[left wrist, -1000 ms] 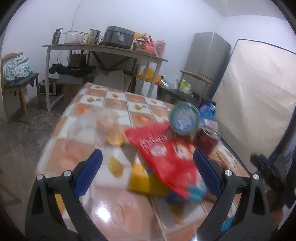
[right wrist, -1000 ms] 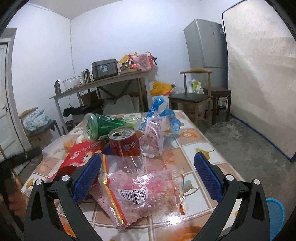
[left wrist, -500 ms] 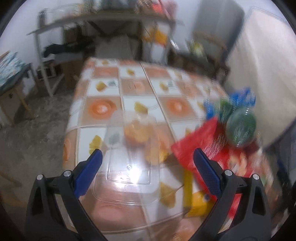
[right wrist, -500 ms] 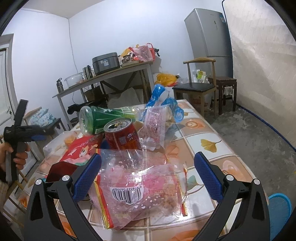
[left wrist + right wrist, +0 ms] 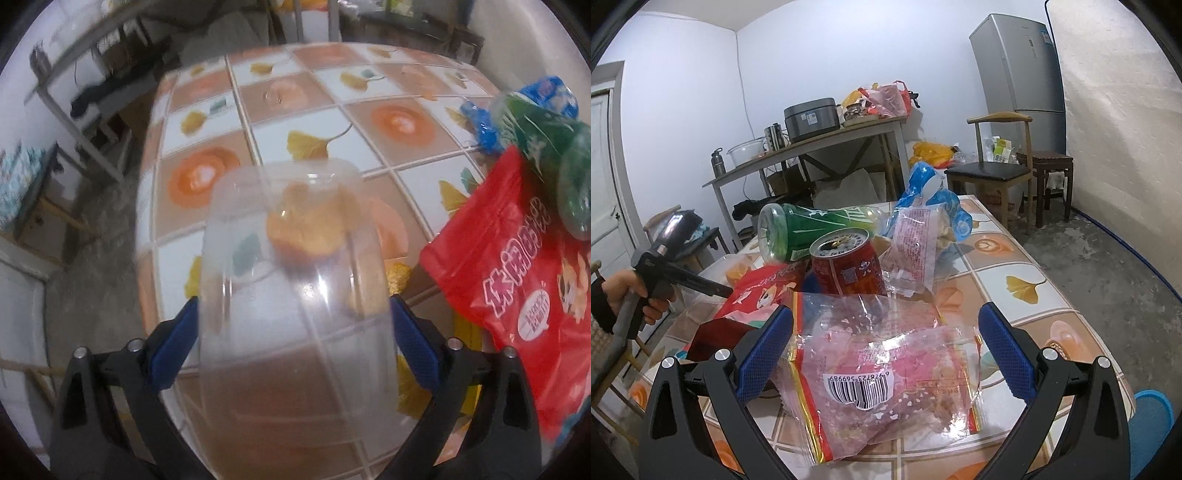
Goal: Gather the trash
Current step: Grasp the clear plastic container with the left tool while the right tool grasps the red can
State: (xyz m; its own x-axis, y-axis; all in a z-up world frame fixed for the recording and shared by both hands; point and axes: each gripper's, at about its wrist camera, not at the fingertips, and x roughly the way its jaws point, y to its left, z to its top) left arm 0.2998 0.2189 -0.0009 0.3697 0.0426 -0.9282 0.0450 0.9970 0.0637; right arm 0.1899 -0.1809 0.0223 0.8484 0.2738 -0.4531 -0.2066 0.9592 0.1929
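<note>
Between the right gripper's [image 5: 885,354] spread fingers lies a clear pink wrapper [image 5: 886,373], untouched, its upside-down barcode reading 6978723569989. Only the left wrist view shows the clear plastic container [image 5: 295,295] between the left gripper's [image 5: 294,343] blue pads; its jaws have just been closing, contact unclear. Right of those fingers lies a red pouch [image 5: 517,288] printed with Chinese characters.

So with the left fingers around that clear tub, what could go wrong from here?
1. The clear plastic container sits between the left gripper's fingers, which have just been closing. It looks thin and slick, so it might buckle or pop out.
2. The orange peel inside could spill if the tub tips.
3. The red snack bag lies close beside it and could get dragged, disturbing the green bottle on the pile.
</note>
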